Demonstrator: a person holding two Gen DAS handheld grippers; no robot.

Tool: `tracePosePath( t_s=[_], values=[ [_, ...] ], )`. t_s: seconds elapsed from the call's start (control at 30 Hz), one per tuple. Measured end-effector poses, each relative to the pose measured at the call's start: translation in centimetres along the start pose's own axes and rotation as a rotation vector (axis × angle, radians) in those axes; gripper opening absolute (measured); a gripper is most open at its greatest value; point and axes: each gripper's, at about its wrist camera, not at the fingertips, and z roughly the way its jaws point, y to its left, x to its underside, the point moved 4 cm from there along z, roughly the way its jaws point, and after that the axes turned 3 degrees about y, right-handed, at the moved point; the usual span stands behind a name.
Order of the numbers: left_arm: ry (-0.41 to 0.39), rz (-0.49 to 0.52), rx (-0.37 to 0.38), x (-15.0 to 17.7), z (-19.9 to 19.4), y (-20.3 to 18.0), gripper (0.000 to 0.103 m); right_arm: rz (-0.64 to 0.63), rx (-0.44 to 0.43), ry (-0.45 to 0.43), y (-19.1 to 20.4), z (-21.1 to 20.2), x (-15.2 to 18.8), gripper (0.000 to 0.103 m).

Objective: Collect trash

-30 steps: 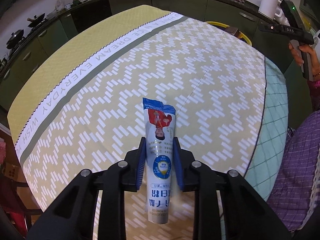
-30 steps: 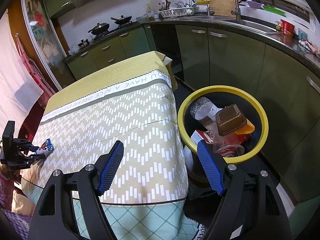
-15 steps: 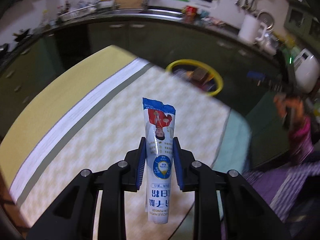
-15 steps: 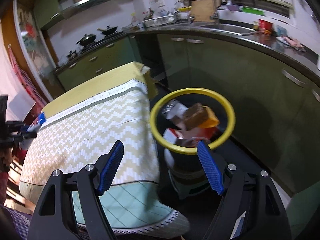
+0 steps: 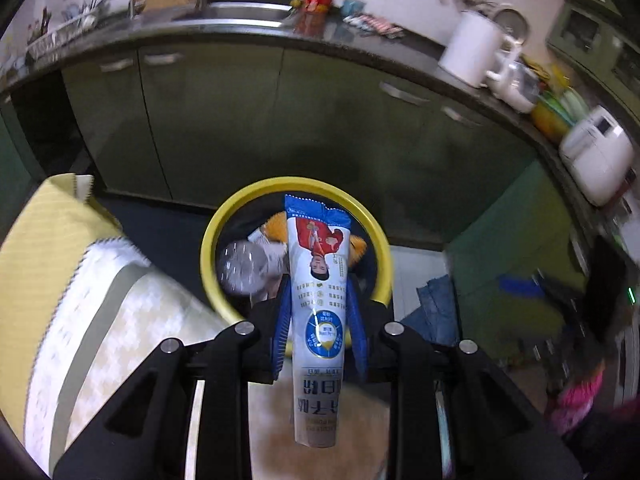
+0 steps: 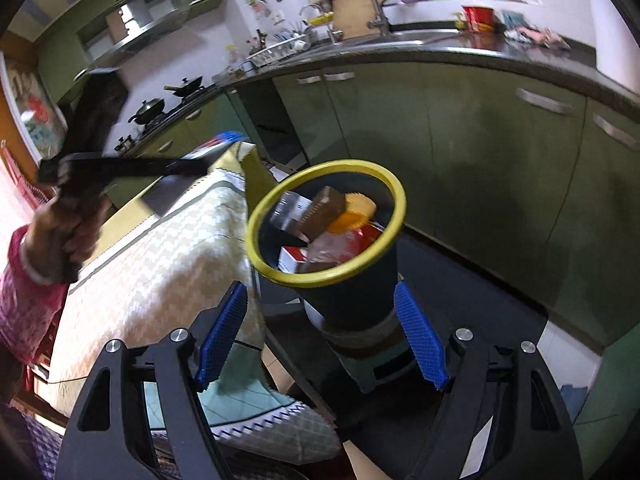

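A dark run of green kitchen cabinets (image 5: 248, 120) fills the far side of both views, and the table (image 6: 160, 264) under its yellow-and-white patterned cloth takes up the near left. Between them, just off the table's far right corner, a yellow-rimmed bin (image 6: 394, 200) sits on the floor, placed there, I judge, so trash can be carried straight off the table edge into it. It already holds a clear plastic bottle (image 5: 240, 266), a brown box (image 6: 326, 208), an orange wrapper (image 6: 356, 210) and a red-and-white carton (image 6: 296, 258). The right gripper (image 6: 320, 336) hangs empty near the bin, its blue pads well apart with nothing between them, seemingly kept out of the way. The left gripper (image 5: 318, 320) is clamped on a slim blue-and-white sachet (image 5: 320, 280), gripped across its middle so both ends stick out freely. In the left wrist view the sachet's far end lines up with the bin's mouth; whether it is truly above the opening I cannot tell.
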Motion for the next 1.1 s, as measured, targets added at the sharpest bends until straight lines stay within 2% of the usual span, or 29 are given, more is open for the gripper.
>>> tracePosePath(
  t_s=[0.13,0.3,0.37,0.43,0.53,0.67,0.8,0.83,0.9,0.93,1.1],
  values=[
    [0.04,-0.029,-0.015,-2.8,4.9,0.1,0.026,0.029,-0.004,0.013,-1.3,0.6,0.5,0.075],
    [0.078,-0.083,-0.04,-4.5,9.4,0.6,0.028,0.04,-0.014,0.024,-1.7,1.1,0.7,0.075],
    [0.085,-0.109,-0.046,-4.7,10.4,1.1,0.035,0.04,-0.017,0.023,-1.5,1.0,0.6,0.076],
    [0.081,-0.146,-0.059,-4.7,10.9,1.8,0.047,0.04,-0.018,0.021,-1.4,1.0,0.5,0.076],
    [0.061,-0.192,-0.066,-4.8,11.0,2.9,0.048,0.036,-0.021,0.016,-1.0,0.8,0.4,0.076],
    [0.005,-0.206,-0.067,-3.7,7.8,3.1,0.051,0.02,-0.035,0.012,-0.1,0.5,0.5,0.076],
    [-0.103,-0.2,-0.076,-1.6,2.6,2.5,0.062,0.002,-0.054,0.017,1.1,0.5,0.6,0.076],
    [-0.139,-0.195,-0.091,-0.5,0.7,2.0,0.065,-0.007,-0.061,0.018,1.6,0.6,0.6,0.076],
    [-0.215,-0.195,-0.122,1.9,-3.2,1.4,0.084,-0.025,-0.069,0.02,2.5,0.7,0.8,0.078],
    [-0.24,-0.199,-0.129,2.8,-4.6,1.3,0.09,-0.039,-0.074,0.022,3.1,0.8,0.9,0.08],
    [-0.368,-0.27,-0.245,9.3,-13.2,1.1,0.096,-0.114,-0.094,0.012,6.5,0.8,1.0,0.086]
  ],
)
